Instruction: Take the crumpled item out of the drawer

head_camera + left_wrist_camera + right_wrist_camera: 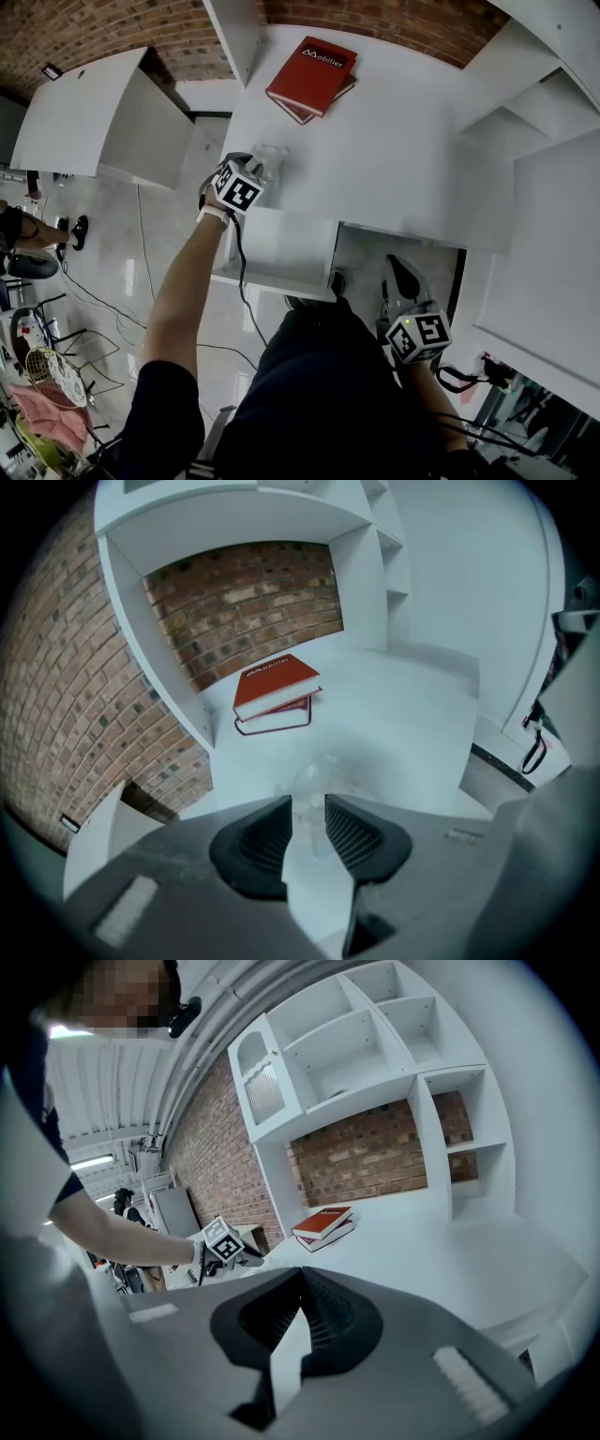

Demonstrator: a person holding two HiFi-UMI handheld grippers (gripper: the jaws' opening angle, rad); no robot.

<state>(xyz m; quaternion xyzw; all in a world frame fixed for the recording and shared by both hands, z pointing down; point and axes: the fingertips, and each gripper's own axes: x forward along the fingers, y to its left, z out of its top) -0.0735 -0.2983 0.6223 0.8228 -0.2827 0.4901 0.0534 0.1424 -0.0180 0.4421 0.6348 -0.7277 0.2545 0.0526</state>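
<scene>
a white surface point(403, 159) carries two stacked red books point(312, 77) toward 12 o'clock; a crumpled clear item point(269, 161) lies near its 9 o'clock edge, apart from them.

Head view looks steeply down on the desk point(394, 159); both gripper views face the red books point(275, 688), the left apparently nearer.

The tabletop point(394, 159) is smooth, matt white. The crumpled item point(270, 161) is clear, glossy plastic. The books point(312, 77) have smooth red covers. The brick wall point(244, 602) is rough. The left hand-held gripper point(308, 808) is matt grey plastic with ribbed black pads point(267, 841).
</scene>
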